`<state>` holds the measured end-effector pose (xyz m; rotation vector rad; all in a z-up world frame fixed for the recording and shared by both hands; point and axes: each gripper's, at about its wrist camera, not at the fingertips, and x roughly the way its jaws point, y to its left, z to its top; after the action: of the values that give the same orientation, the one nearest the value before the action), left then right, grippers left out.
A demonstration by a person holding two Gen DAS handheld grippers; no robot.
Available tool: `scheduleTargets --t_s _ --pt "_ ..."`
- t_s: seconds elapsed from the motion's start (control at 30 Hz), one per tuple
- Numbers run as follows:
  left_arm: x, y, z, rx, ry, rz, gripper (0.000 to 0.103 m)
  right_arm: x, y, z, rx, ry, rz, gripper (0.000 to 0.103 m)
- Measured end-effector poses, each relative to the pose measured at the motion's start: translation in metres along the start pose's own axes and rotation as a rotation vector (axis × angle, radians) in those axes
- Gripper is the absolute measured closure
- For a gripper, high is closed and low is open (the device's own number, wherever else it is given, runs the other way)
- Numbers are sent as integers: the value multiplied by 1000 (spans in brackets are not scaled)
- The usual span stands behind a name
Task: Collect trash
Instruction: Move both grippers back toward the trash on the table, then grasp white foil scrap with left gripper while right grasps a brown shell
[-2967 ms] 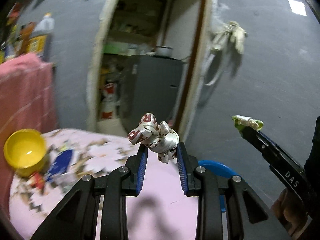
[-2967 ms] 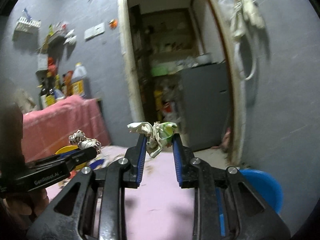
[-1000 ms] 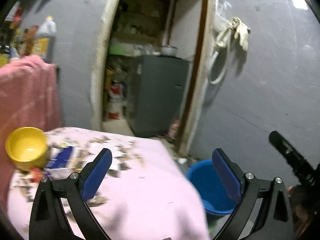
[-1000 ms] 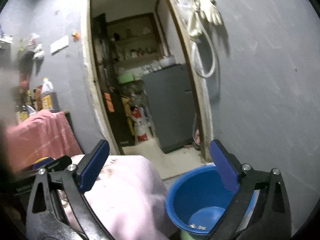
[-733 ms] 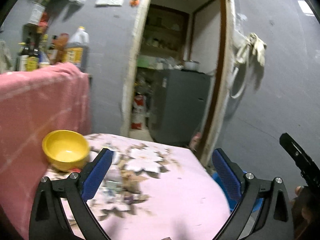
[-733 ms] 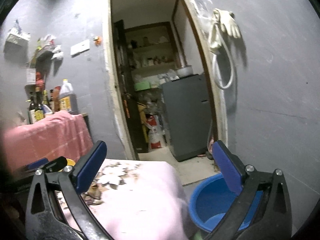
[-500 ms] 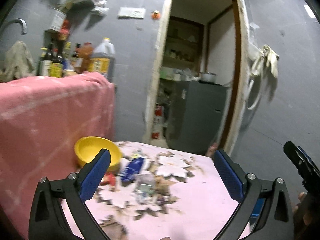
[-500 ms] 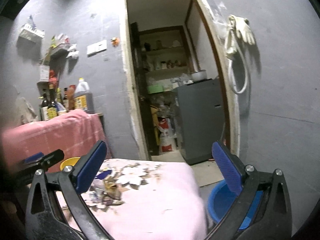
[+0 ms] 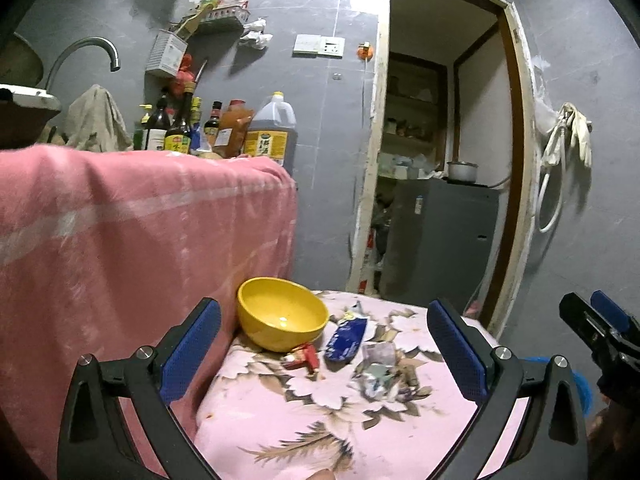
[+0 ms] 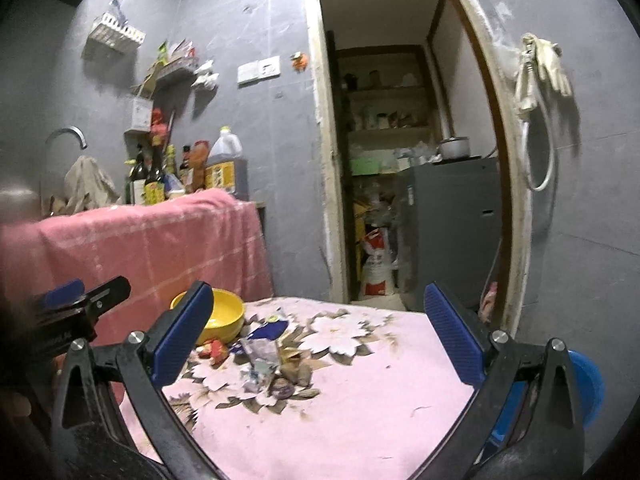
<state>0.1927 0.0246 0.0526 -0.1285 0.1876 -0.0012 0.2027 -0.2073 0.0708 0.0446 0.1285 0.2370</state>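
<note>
Trash lies on the pink flowered tablecloth [image 9: 320, 432]: a blue wrapper [image 9: 346, 338], a red wrapper [image 9: 302, 357] and a crumpled silver wrapper [image 9: 378, 364], all beside a yellow bowl [image 9: 282, 312]. The same pile shows in the right wrist view [image 10: 266, 354]. My left gripper [image 9: 320, 352] is open and empty, above the table facing the trash. My right gripper [image 10: 316, 340] is open and empty, further right. A blue bin [image 10: 586, 380] stands on the floor at the table's right edge.
A pink-draped counter [image 9: 120, 240] rises left of the table, with bottles [image 9: 224, 128] and a tap [image 9: 84, 56] on top. An open doorway [image 10: 408, 160] with a grey cabinet [image 10: 452, 232] lies behind. Gloves [image 10: 540, 68] hang on the right wall.
Both grippers held crumpled wrappers 3 s ago and now are open and empty. Both swung left from the blue bin back toward the trash beside the yellow bowl.
</note>
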Motion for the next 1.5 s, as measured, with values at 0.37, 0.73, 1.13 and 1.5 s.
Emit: scheduleTargets --t_s 0.37,0.73,1.13,1.5 --pt "29 10 -21 -10 83 18 2 41 5 -27 -52 128 12 0" --pt "80 -3 -39 21 243 18 2 91 -17 -56 -53 298 -7 0" --pt "140 -18 -62 18 488 -73 25 143 -30 -84 0 527 86 5" --pt "174 -17 -77 -103 648 -182 60 178 -16 -105 -33 696 162 27"
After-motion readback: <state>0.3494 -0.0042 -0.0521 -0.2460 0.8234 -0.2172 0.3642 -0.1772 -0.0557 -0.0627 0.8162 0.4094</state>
